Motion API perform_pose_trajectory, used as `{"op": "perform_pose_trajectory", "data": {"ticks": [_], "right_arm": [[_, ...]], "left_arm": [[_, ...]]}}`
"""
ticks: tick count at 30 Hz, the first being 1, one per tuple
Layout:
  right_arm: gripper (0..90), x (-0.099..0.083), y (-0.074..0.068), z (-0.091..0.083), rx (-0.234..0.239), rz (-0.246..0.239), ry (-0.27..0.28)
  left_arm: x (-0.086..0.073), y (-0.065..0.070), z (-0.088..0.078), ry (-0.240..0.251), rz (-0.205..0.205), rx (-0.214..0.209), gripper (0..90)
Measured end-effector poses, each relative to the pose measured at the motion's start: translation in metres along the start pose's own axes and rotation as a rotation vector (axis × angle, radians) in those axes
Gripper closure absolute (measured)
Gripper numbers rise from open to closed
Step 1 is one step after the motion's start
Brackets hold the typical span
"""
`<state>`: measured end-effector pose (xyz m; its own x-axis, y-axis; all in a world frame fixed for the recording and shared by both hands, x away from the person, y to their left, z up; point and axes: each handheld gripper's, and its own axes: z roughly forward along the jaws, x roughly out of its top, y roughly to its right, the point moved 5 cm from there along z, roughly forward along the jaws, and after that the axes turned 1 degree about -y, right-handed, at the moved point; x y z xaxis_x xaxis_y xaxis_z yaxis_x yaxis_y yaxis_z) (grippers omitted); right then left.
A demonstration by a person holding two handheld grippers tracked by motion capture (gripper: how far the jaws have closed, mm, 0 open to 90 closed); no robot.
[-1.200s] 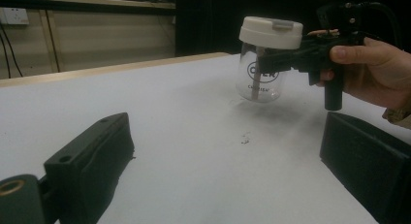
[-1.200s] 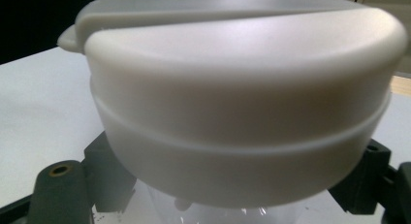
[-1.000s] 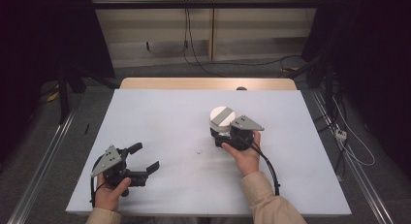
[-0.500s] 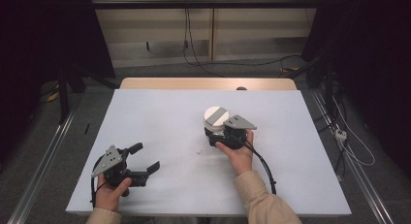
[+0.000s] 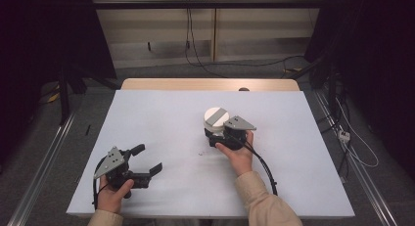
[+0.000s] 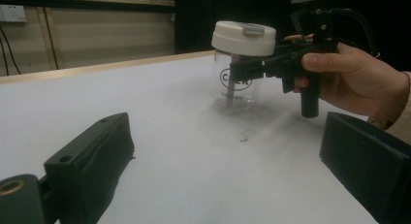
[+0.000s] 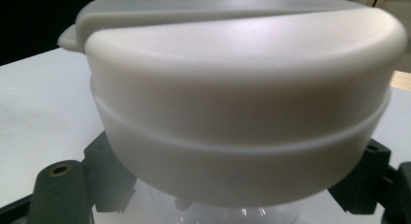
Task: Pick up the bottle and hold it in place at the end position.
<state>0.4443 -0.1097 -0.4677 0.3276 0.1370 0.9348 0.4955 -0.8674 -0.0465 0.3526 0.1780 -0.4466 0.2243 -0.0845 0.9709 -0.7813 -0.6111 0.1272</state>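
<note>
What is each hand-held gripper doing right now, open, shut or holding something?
Left hand-held gripper: open, holding nothing, low over the table.
Right hand-held gripper: jaws around the clear jar below its white lid, apparently shut on it.

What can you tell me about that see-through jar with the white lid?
The jar is clear, like glass or plastic, with dark printed lettering on its side. A thick white lid with a grey tab on top closes it. It stands upright on the white table, near the middle. The right gripper has its black jaws around the jar's body just under the lid. A pale stick-like thing shows inside; I can't tell what it is.
</note>
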Motion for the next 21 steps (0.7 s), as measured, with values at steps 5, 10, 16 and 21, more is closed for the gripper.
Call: {"op": "perform_pose_trajectory", "data": {"ticks": [5, 10, 16, 21], "right_arm": [[19.3, 0.000, -0.001, 0.005, -0.001, -0.010, -0.010], [19.3, 0.005, -0.009, 0.009, 0.006, -0.027, -0.011], [19.3, 0.003, -0.011, 0.013, 0.010, -0.033, -0.021], [19.3, 0.001, -0.012, 0.015, 0.016, -0.040, -0.023]], "left_arm": [[0.000, 0.000, 0.001, -0.002, 0.001, 0.000, 4.4], [0.000, 0.000, 0.002, -0.003, 0.000, -0.002, 4.4], [0.000, -0.001, 0.000, -0.003, 0.001, 0.002, 4.4], [0.001, -0.002, -0.001, 0.010, -0.005, 0.011, 4.4]]}}
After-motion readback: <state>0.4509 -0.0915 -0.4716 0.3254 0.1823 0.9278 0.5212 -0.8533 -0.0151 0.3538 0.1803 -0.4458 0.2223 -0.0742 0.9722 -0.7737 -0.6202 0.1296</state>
